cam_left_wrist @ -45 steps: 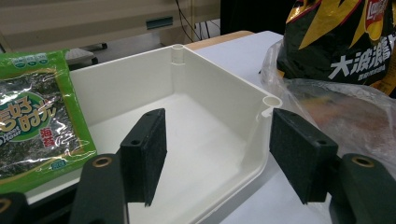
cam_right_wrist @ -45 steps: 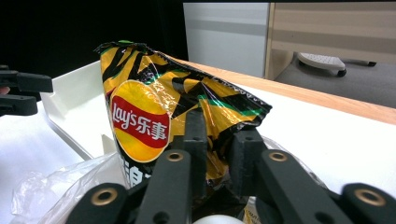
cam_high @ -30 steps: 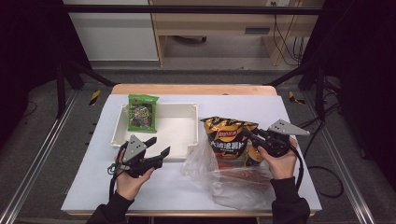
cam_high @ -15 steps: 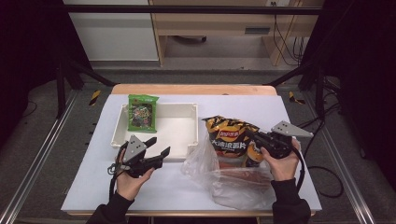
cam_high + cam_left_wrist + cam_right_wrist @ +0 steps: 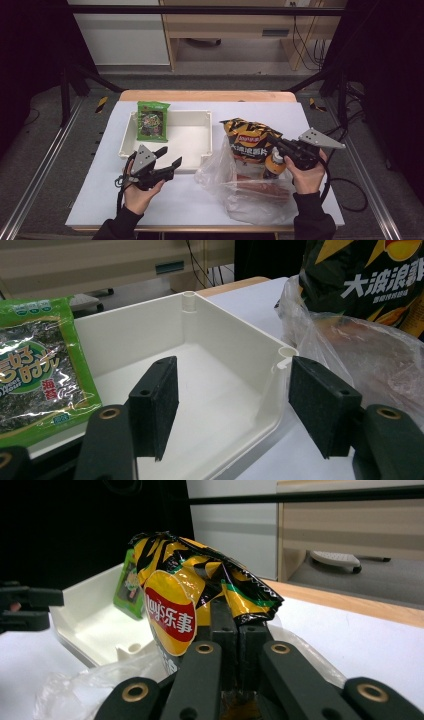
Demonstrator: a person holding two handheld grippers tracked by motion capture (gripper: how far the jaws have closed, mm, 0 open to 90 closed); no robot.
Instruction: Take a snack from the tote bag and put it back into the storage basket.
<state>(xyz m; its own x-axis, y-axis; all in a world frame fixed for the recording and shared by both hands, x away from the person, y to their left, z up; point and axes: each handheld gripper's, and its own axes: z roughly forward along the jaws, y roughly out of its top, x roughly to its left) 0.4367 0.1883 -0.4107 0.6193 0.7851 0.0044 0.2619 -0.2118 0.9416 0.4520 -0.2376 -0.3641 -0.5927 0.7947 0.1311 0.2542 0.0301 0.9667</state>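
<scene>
A yellow and black chip bag [image 5: 250, 145] stands upright in a clear plastic bag [image 5: 250, 192] on the right of the table. My right gripper [image 5: 274, 144] is shut on the chip bag [image 5: 195, 600], pinching its edge between the jaws. A green seaweed packet [image 5: 152, 120] leans on the far left wall of a white tray [image 5: 192, 140]. My left gripper [image 5: 170, 159] is open, with nothing between its jaws, just at the tray's near edge. In the left gripper view the tray's corner [image 5: 280, 352] lies between the two pads, with the seaweed packet [image 5: 37, 360] at left.
The table [image 5: 175, 200] is covered with a white sheet and has a wooden far edge. Metal rails run along both sides. The plastic bag [image 5: 360, 350] spreads toward the near right edge.
The right gripper has shifted the chip bag slightly to the right and nearer. The left gripper has stayed still.
</scene>
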